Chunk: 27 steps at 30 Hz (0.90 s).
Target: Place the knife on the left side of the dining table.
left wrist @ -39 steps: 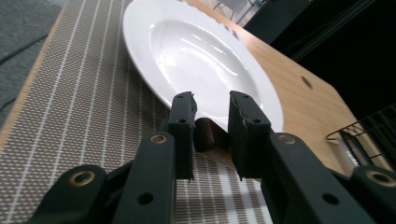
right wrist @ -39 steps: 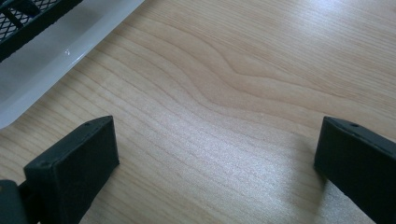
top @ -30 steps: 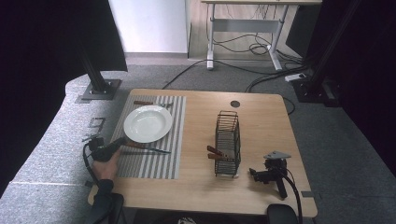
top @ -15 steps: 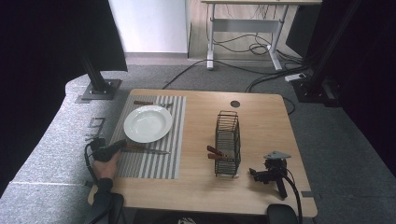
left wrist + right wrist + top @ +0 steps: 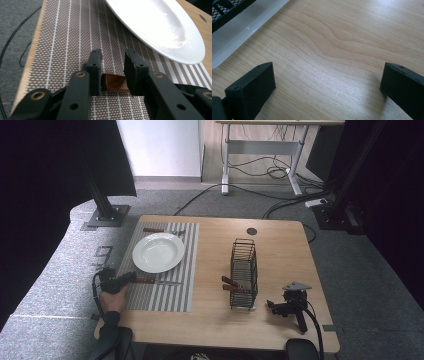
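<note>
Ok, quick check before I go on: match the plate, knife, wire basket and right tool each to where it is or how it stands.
1. plate
2. knife
3. wire basket
4. right tool

a. upright mid-table, brown handles poking out of its side
b. jaws wide apart over bare wood of the table
c. far part of the striped mat
d. flat on the mat, just nearer than the white dish

Pairs: 1-c, 2-d, 3-a, 4-b
</note>
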{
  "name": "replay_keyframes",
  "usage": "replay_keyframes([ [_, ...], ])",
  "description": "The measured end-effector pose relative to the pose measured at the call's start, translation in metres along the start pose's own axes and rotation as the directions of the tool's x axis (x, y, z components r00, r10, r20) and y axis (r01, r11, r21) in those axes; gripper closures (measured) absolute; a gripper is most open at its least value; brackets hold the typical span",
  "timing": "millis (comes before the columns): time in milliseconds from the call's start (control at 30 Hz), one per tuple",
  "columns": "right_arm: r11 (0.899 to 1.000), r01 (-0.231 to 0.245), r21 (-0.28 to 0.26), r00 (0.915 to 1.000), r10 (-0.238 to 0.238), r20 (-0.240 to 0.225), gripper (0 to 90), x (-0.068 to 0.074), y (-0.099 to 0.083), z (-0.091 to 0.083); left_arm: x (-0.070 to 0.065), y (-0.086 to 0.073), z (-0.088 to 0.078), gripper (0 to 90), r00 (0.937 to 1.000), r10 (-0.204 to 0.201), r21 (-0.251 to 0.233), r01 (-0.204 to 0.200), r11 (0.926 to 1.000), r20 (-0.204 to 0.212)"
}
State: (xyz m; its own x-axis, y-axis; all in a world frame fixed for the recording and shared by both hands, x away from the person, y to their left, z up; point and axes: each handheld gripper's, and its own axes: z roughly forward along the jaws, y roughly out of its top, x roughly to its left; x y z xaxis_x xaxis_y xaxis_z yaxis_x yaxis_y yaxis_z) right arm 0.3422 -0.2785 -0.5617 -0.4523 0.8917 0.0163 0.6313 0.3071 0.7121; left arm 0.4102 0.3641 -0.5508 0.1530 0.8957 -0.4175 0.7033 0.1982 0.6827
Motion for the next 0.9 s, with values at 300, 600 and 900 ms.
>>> replay_keyframes([
  [300,1.000,0.000,0.000,1.0000,0.000,0.000,0.0,0.000,0.000,0.000,-0.005,0.002,-0.010,37.0,0.9943,0.103,-0.057,-0.104,0.9929,-0.030],
  [600,1.000,0.000,0.000,1.0000,0.000,0.000,0.0,0.000,0.000,0.000,-0.025,0.003,-0.029,10.9,0.9477,0.314,-0.034,-0.317,0.9480,-0.055],
  [900,1.000,0.000,0.000,1.0000,0.000,0.000,0.0,0.000,0.000,0.000,-0.030,-0.022,-0.028,0.0,0.9069,0.415,0.090,-0.409,0.9082,-0.071],
])
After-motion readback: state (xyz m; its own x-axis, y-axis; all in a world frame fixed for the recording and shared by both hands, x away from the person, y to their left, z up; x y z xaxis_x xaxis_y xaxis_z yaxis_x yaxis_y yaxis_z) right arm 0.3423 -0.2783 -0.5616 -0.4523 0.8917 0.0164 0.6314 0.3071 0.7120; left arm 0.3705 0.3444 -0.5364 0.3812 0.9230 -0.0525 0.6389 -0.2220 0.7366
